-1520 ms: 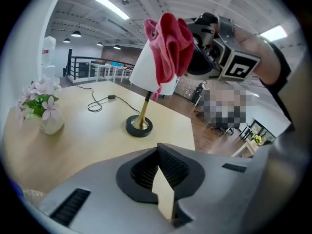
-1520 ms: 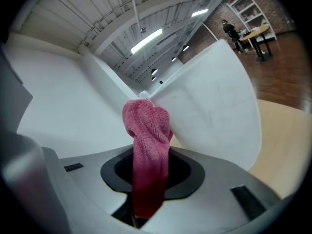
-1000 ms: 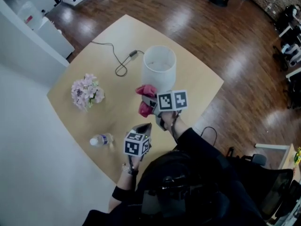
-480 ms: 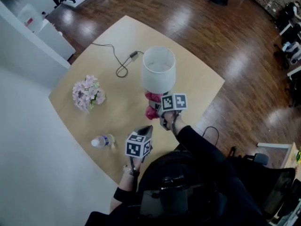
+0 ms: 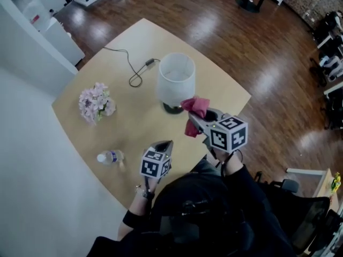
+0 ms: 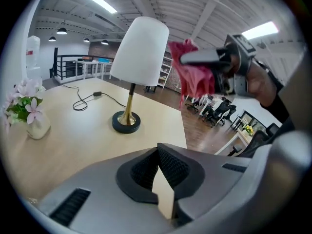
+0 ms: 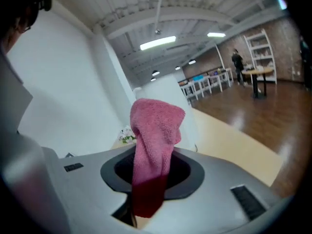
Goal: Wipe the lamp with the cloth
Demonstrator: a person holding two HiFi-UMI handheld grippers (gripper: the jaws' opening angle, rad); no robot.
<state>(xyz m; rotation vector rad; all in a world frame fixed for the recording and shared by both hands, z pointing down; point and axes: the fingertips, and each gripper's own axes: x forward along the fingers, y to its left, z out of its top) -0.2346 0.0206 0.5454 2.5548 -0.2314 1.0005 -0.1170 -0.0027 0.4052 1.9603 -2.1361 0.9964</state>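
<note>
nearest, at 6 o'clock in the head view, the person's two dark sleeves reach up from the lower edge. the left gripper (image 5: 164, 145) hangs over the near edge of the table (image 5: 134, 130). its jaws are clenched together with nothing between them, as its own view shows. a small water bottle (image 5: 109, 157) lies on its side at about 9 o'clock from this gripper, near the table's edge.

the right gripper (image 5: 197, 119) is at about 2 o'clock from the left one, lifted above the table's near right edge and pointing toward 10 o'clock. its jaws are grasping the pink cloth (image 5: 195, 109). in the right gripper view the cloth stands up out of the jaws and folds over at the top, and a darker end hangs down between them.

the cloth is just beside the lamp (image 5: 175, 78), at about 4 o'clock from the white shade. i cannot tell whether it touches the shade. the lamp stands upright near the middle of the table, on a thin gold stem and a round dark base.

the pink flowers (image 5: 95, 101) stand at 9 o'clock from the lamp, well apart from it. the lamp's cord (image 5: 134, 75) lies at about 11 o'clock, running to the far corner. dark wooden floor (image 5: 225, 25) lies beyond.
</note>
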